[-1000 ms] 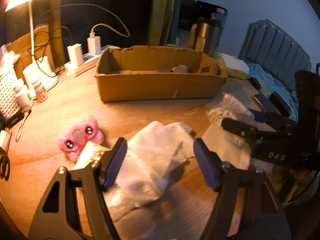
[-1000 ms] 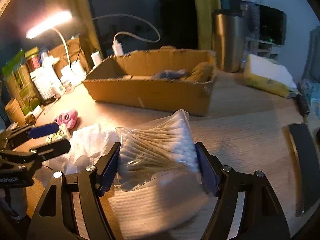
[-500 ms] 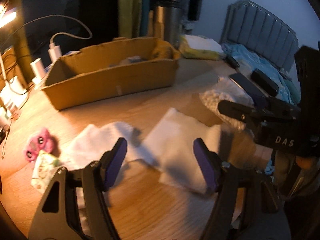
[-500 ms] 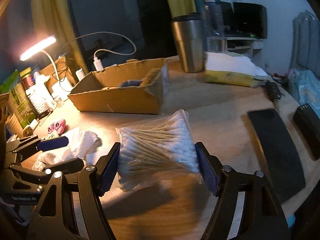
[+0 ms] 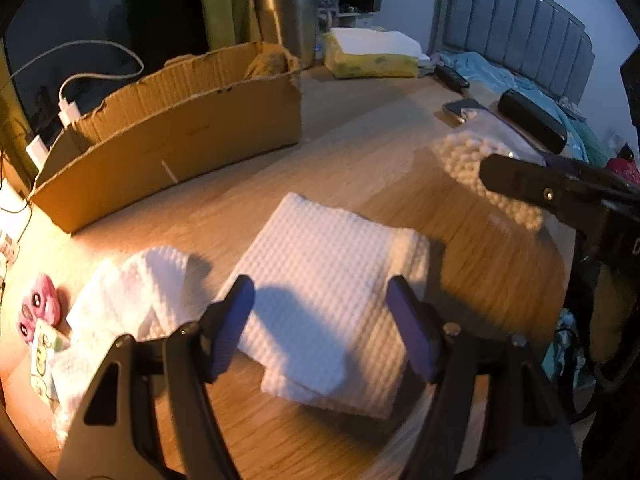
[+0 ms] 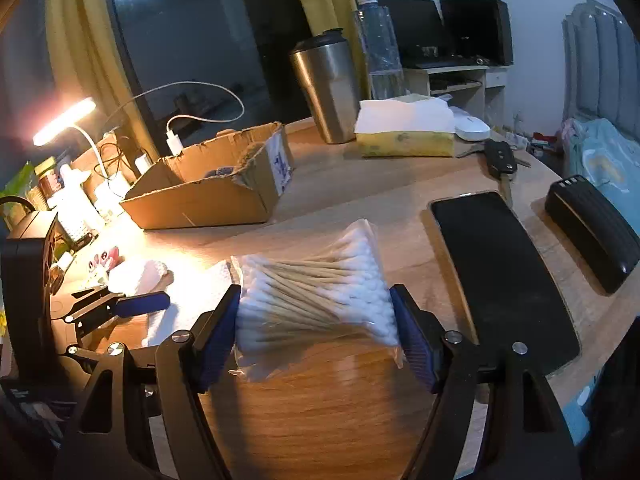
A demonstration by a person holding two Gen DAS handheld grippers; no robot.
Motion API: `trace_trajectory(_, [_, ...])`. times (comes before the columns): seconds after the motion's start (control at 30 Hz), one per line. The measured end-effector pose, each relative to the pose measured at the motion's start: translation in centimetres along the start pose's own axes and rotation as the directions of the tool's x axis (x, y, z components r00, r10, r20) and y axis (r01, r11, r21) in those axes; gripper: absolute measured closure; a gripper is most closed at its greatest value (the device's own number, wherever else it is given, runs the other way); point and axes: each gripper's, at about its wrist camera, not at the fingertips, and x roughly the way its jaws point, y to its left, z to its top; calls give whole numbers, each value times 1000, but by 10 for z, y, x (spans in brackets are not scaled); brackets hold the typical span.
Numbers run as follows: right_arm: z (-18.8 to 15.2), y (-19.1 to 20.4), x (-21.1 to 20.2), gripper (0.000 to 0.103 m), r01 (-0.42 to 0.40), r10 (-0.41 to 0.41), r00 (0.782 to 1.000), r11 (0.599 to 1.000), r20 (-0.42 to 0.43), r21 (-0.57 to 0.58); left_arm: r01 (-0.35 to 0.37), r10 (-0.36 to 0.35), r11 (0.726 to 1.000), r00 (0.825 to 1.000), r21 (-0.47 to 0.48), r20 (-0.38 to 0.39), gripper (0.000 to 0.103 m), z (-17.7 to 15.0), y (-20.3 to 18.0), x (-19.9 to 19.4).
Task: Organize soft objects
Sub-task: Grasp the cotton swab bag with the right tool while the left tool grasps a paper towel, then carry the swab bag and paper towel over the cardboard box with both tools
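Note:
My right gripper (image 6: 316,332) is shut on a clear bag of cotton swabs (image 6: 316,292) and holds it just above the wooden table (image 6: 360,200). The bag also shows in the left wrist view (image 5: 480,160). My left gripper (image 5: 324,320) is open and empty, its jaws on either side of a folded white waffle cloth (image 5: 332,280) lying on the table. A crumpled white cloth (image 5: 132,292) lies to its left. The open cardboard box (image 5: 168,132) stands behind, with some items inside.
A pink toy (image 5: 36,308) and a small packet (image 5: 42,356) lie at the far left. A steel tumbler (image 6: 328,88), tissue pack (image 6: 404,132), car key (image 6: 500,156), black phone (image 6: 500,272) and black case (image 6: 592,228) sit on the right. A lamp (image 6: 64,120) and chargers stand at the back left.
My left gripper has swung right, from over the crumpled cloth and plastic to around the folded waffle cloth. My right gripper has carried the swab bag to the right, away from the box.

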Motion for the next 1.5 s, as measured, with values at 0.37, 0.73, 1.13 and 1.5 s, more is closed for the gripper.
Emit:
trace_trajectory(0.37, [1,-10,-5,27,-13,13,1000,1000,13,7,98,-98,995,995,-28,-2,90,4,-3,-3])
trace_trajectory(0.73, [11,-2,-15,27,-13,13,999,1000,47,1,145,-140,988,987,-60,80,95,12,16,-42])
trace_trajectory(1.13, [35,35,-14,27,-23,28,997,998,71,-59,141,-119,983,976,-116,183,95,23,66,-82])
trace_trajectory(1.5, [60,66,-6,27,-20,28,996,995,82,-102,131,-89,981,962,-147,259,95,36,113,-102])
